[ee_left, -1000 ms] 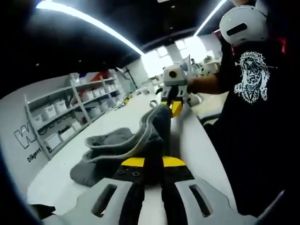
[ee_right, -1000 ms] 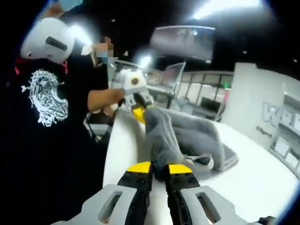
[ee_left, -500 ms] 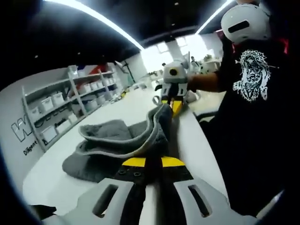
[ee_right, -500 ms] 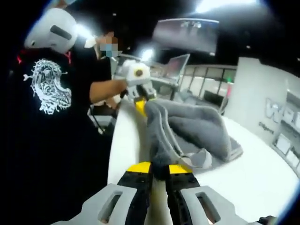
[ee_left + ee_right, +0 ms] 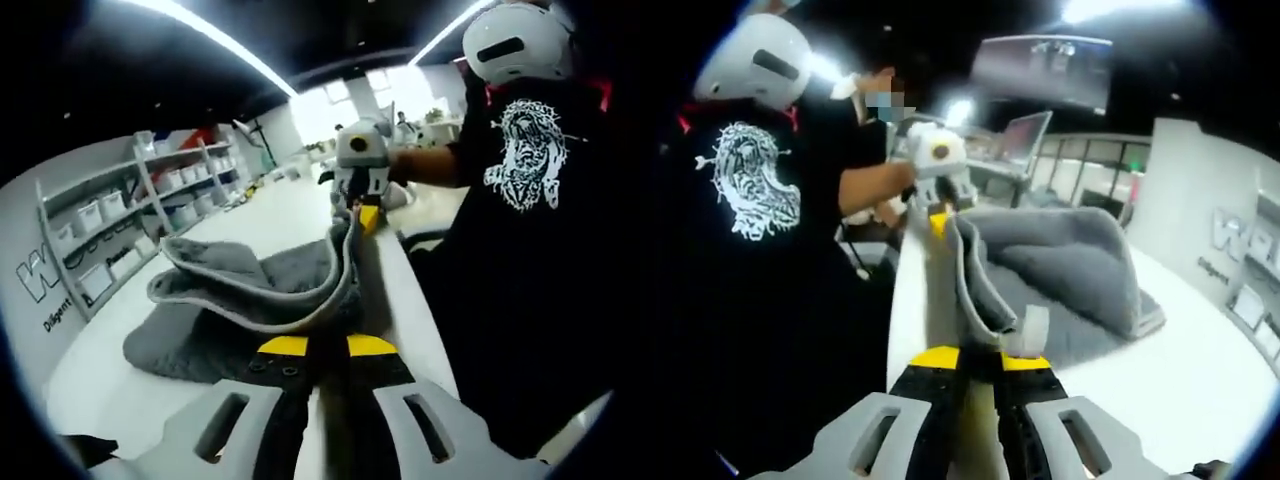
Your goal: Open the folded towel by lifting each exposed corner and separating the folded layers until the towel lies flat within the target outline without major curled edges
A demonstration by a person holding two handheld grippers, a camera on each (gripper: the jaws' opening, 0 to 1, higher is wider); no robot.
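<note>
Shelves with white bins (image 5: pixel 120 225) are seen at the left of the left gripper view, and a person in a black printed shirt (image 5: pixel 520 170) fills the right. The grey towel (image 5: pixel 250 295) lies on the white tabletop (image 5: pixel 100 385), one hemmed edge lifted and stretched lengthwise from bottom centre to upper centre between the left tool (image 5: pixel 318 348) and the right tool (image 5: pixel 980 358), each closed on a corner.

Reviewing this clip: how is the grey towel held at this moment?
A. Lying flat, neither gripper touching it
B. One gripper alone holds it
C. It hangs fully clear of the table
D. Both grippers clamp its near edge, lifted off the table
D: the left gripper and the right gripper each pinch the grey towel, its edge raised between them while the rest lies on the white table.
</note>
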